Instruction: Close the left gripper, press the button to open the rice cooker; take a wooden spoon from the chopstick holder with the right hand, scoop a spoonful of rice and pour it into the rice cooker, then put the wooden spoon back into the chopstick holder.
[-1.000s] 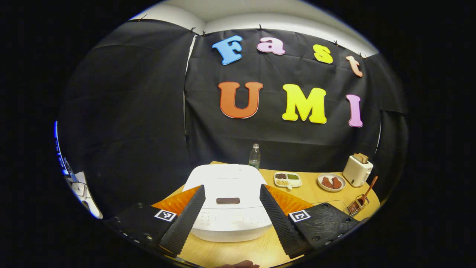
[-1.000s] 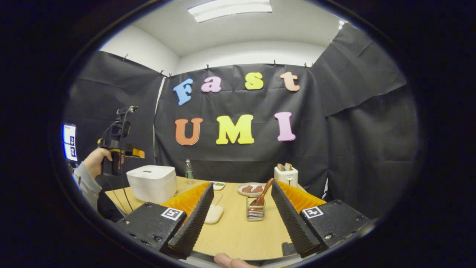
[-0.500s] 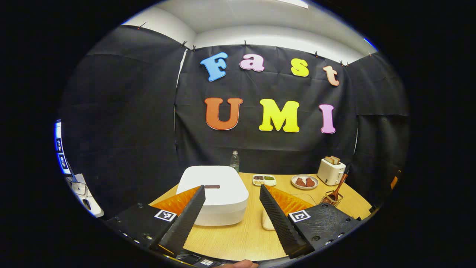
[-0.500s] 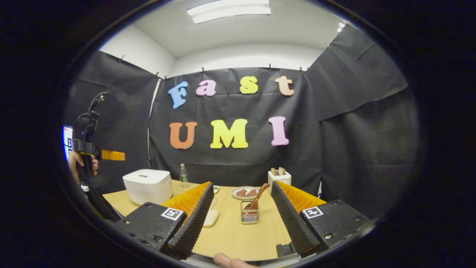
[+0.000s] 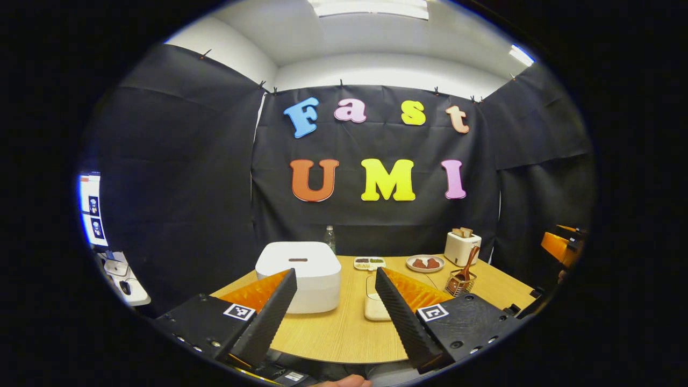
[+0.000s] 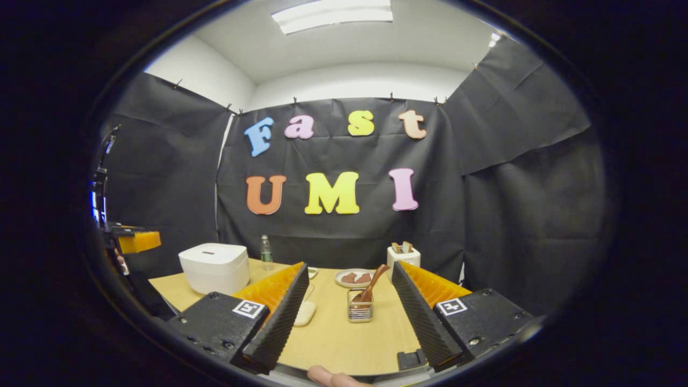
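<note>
The white rice cooker (image 5: 298,274) stands on the wooden table (image 5: 333,333) with its lid down. My left gripper (image 5: 334,271) is open and empty, held back from the cooker near the table's front edge. A wooden spoon (image 6: 371,285) leans in the wire chopstick holder (image 6: 359,310), straight ahead of my open, empty right gripper (image 6: 350,265) and some way off. A pale rice container (image 6: 305,312) lies between the cooker (image 6: 215,266) and the holder. In the left gripper view the holder (image 5: 459,282) and the container (image 5: 373,306) sit to the right.
Along the back of the table stand a water bottle (image 5: 329,236), a small divided dish (image 5: 369,263), a plate of reddish food (image 5: 424,263) and a toaster (image 5: 462,247). The left gripper (image 6: 134,242) shows at the left edge of the right gripper view.
My left gripper has drawn back from just over the cooker to the table's front edge and tilted up. The cooker lid stays down. The right gripper has barely moved.
</note>
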`<move>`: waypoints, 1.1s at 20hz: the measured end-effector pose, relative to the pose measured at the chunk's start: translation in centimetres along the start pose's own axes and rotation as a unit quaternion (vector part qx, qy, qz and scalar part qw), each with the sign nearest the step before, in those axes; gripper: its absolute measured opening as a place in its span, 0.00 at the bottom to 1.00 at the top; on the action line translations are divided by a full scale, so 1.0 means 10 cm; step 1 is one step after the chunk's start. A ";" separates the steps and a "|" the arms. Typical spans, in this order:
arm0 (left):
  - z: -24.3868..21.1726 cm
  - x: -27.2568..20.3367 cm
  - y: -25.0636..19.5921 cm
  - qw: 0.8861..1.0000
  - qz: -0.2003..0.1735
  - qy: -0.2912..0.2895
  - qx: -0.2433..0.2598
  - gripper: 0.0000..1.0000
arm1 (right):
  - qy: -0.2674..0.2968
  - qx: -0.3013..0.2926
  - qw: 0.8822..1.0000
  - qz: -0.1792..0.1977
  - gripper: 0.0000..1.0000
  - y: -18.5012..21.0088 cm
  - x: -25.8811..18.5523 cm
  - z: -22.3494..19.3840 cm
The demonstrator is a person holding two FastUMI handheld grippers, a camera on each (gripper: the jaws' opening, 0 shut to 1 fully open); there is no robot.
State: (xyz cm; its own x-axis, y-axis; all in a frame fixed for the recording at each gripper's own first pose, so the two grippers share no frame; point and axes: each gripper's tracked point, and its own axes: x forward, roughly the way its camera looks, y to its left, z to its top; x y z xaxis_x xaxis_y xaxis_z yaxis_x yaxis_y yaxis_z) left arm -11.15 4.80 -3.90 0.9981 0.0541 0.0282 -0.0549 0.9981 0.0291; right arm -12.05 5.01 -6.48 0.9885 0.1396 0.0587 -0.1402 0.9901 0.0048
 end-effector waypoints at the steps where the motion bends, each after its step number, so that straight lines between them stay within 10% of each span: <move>1: 0.02 -0.04 -0.02 1.000 0.002 -0.005 -0.003 0.94 | -0.002 0.004 1.000 0.008 1.00 0.03 -0.02 0.02; 22: 0.09 -0.15 -0.55 0.997 -0.065 -0.021 0.019 0.94 | -0.037 0.005 0.999 -0.013 1.00 -0.13 -0.16 0.18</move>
State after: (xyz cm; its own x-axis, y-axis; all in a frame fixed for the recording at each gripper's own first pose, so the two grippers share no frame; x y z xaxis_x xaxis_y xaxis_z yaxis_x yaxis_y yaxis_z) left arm -12.34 -0.85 -3.20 0.9949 -0.0785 0.0629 0.0739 0.9946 0.0733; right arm -13.52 3.48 -4.78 0.9847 0.1129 0.1328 -0.1161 0.9931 0.0165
